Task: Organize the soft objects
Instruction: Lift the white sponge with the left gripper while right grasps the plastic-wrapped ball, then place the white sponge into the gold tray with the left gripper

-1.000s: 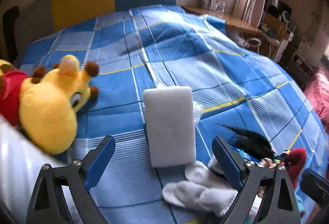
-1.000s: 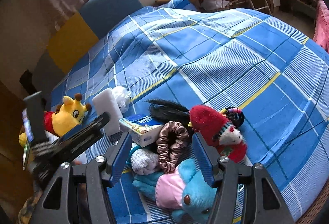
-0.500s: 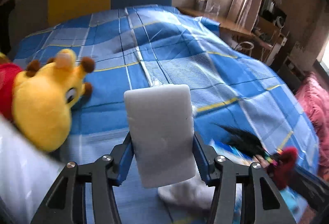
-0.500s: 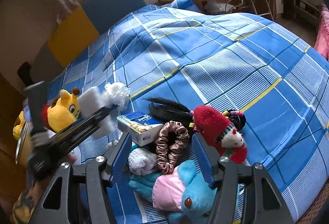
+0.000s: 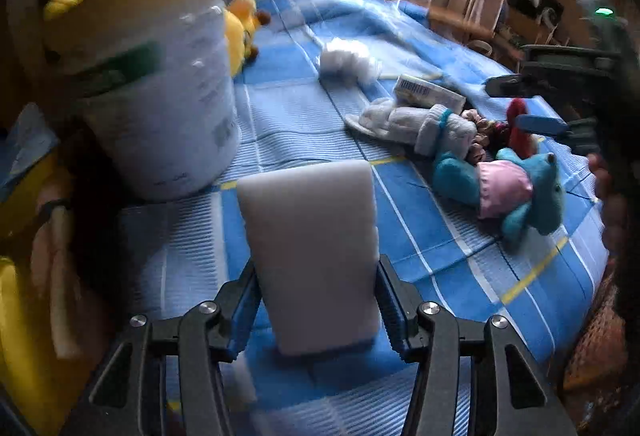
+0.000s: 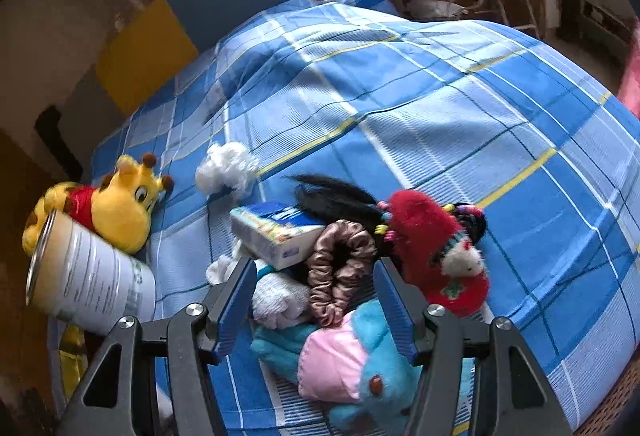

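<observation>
Sponge [image 5: 312, 256] clamped upright in the left claw [image 5: 316, 310], tin [image 5: 160, 84] ahead to its left. Right claw [image 6: 316, 302] open, empty above the remaining toy pile [image 6: 360, 276]; sorting barely begun.

On the bed [image 6: 440, 84], a giraffe plush [image 6: 120, 208] lies at the left with a tin can [image 6: 88, 280] just in front of it, seemingly tilted. A wad of stuffing [image 6: 226, 168] sits to the right of the plush, and nearer the camera a tissue pack [image 6: 276, 232], a scrunchie [image 6: 340, 268], socks [image 6: 276, 296], a doll [image 6: 436, 248] and an elephant plush [image 6: 360, 364] crowd together in one pile. In the left wrist view a sponge block [image 5: 316, 256] stands between the left gripper [image 5: 316, 308] fingers, with the can behind it to the left and the pile off to the right.
</observation>
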A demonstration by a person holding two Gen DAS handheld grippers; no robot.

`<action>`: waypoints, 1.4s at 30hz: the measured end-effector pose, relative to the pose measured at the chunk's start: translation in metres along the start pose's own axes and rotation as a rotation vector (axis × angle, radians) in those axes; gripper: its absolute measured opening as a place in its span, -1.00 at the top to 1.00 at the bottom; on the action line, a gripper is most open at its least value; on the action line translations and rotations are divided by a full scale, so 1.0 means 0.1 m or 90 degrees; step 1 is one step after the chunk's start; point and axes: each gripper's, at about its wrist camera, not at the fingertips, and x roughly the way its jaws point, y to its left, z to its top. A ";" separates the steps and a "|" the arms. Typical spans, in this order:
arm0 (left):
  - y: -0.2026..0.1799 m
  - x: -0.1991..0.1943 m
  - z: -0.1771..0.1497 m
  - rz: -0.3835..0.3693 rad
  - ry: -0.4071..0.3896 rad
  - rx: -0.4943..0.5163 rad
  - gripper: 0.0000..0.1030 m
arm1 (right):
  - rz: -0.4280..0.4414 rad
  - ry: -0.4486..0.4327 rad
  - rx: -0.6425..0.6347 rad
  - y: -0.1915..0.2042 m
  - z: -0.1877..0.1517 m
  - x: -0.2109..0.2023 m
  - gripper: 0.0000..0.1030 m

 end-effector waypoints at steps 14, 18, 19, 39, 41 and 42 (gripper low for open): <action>0.20 0.05 -0.07 -0.038 -0.007 -0.055 -0.04 | -0.005 0.012 -0.232 0.90 0.42 0.47 -0.20; 0.24 0.07 -0.06 -0.051 -0.004 -0.065 -0.04 | -0.051 0.045 -0.292 1.15 0.69 0.91 -0.20; 0.26 0.09 -0.06 -0.056 -0.001 -0.071 -0.04 | -0.063 0.053 -0.300 1.19 0.75 1.01 -0.20; 0.27 0.09 -0.07 -0.063 -0.002 -0.088 -0.04 | -0.022 0.099 -0.339 1.53 0.70 1.24 0.48; 0.26 0.05 -0.08 -0.060 -0.005 -0.084 -0.04 | -0.011 0.098 -0.345 1.52 0.61 1.08 0.48; 0.25 0.03 -0.08 -0.058 -0.007 -0.081 -0.04 | -0.008 0.097 -0.346 1.51 0.58 1.01 0.48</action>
